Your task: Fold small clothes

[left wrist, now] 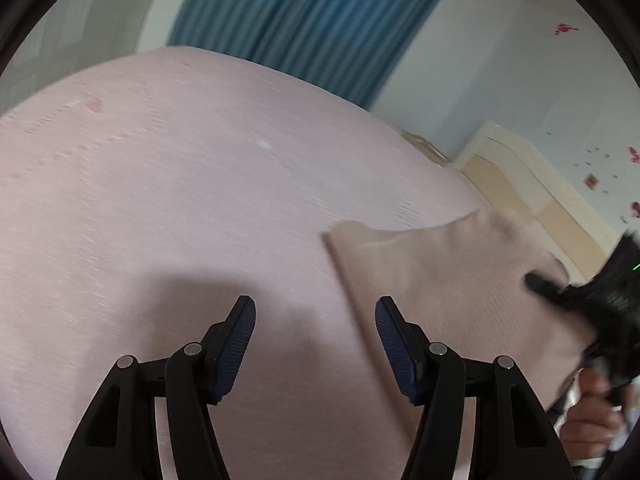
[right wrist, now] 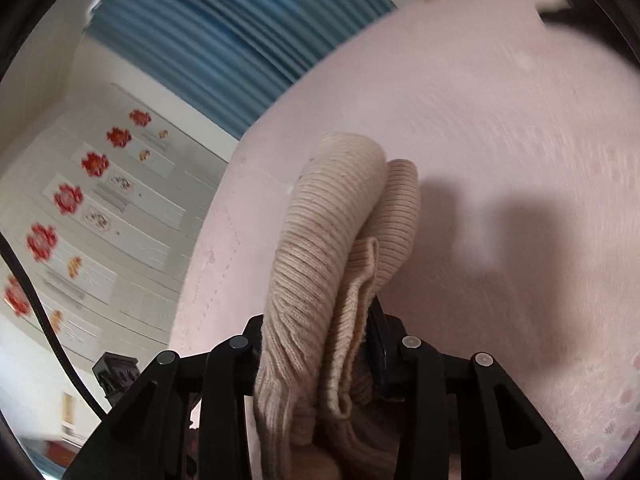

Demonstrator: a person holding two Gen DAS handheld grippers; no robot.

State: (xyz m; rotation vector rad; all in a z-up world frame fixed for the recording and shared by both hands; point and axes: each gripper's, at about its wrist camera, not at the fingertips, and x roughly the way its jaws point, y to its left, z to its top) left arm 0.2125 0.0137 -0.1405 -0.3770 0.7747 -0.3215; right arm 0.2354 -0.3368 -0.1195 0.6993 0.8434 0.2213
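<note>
Surface: pink bedspread [left wrist: 200,200], blue curtain [left wrist: 304,20] behind.
Your left gripper [left wrist: 316,340]: jaws apart, nothing between.
Your right gripper [right wrist: 320,336]: clamped on the beige knit garment [right wrist: 332,220].

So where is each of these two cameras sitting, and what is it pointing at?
Left wrist: rides on the left tongs, looking forward and down over the pink bed; its open fingers, empty, show below, with the right tongs and a hand at right.
Right wrist: rides on the right tongs, looking along their fingers, shut on a bunched beige knit above the bed.
Shared: the knit, the bed, the blue curtain.
</note>
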